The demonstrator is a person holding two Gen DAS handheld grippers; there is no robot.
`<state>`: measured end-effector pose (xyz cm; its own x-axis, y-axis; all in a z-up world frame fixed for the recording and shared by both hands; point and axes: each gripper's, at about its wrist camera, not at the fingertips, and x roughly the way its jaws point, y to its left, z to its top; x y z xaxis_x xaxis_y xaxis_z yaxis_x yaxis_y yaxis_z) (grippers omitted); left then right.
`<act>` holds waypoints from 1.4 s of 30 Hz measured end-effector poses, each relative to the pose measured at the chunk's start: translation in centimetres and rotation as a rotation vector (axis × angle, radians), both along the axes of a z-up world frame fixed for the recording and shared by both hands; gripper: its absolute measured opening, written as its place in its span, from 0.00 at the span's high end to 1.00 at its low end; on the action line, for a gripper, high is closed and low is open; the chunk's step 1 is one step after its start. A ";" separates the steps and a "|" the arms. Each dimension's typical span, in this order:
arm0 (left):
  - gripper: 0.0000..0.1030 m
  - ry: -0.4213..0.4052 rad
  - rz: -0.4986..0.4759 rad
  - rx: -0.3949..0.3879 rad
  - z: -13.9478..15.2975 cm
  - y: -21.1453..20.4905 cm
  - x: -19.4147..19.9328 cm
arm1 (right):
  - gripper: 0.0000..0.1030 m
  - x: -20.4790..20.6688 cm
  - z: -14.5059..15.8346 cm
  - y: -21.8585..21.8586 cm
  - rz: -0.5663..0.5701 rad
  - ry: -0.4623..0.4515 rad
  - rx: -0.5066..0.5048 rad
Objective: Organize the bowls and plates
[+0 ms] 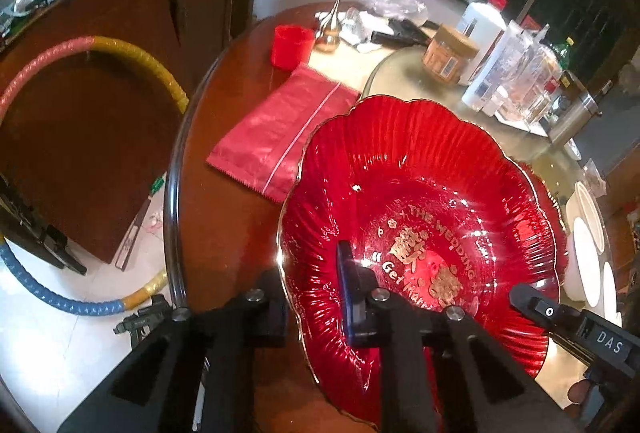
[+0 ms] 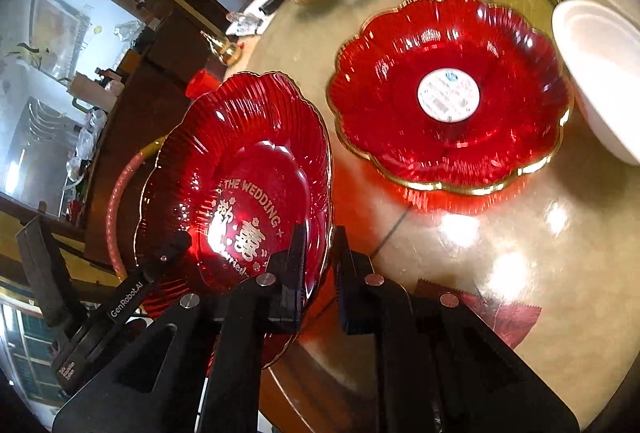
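A red scalloped glass plate (image 1: 420, 169) with a gold rim and the words "THE WEDDING" fills the left wrist view. My left gripper (image 1: 306, 265) is shut on its near-left rim, one finger inside the plate and one outside. My right gripper (image 2: 320, 233) is shut on the opposite rim of the same plate (image 2: 248, 161), which is tilted over the table edge. Each gripper also shows in the other's view, the right gripper (image 1: 524, 297) and the left gripper (image 2: 176, 241). A second red plate (image 2: 400, 137) with a white round sticker lies flat on the table. White bowls (image 2: 600, 73) stand beside it.
A red pouch (image 1: 280, 137) and a red cup (image 1: 290, 47) lie on the round wooden table (image 1: 224, 233). Bottles and jars (image 1: 492, 53) crowd the glass turntable (image 1: 404, 73). White bowls (image 1: 584, 233) stand at the right. A coloured hoop (image 1: 100, 43) leans on a cabinet by the floor.
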<state>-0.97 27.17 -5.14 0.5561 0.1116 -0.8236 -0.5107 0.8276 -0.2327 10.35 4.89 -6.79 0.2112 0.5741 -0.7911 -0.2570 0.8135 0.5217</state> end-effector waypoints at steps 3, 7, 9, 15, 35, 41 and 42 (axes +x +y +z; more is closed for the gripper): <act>0.84 -0.004 0.006 0.018 0.2 0.1 0.4 | 0.89 0.3 -0.3 0.1 -0.001 0.012 0.012; 0.83 0.021 0.005 0.020 -0.7 0.2 0.9 | 0.88 0.4 -1.4 0.1 -0.005 0.050 0.021; 0.83 0.032 0.006 0.017 -1.2 0.2 1.0 | 0.88 0.4 -1.6 0.1 -0.004 0.058 0.021; 0.83 0.034 0.013 0.014 -1.5 0.4 1.0 | 0.88 0.5 -1.9 0.1 -0.001 0.068 0.029; 0.20 -0.005 0.083 -0.002 0.2 2.3 -1.0 | 0.44 -0.1 0.4 -5.4 -0.078 0.053 0.240; 0.20 -0.094 0.075 0.076 4.1 2.2 -1.4 | 0.44 0.0 -0.5 -11.5 -0.259 0.077 0.356; 0.20 -0.110 0.047 0.081 4.9 1.8 -0.9 | 0.44 0.1 -0.9 -12.3 -0.288 0.091 0.369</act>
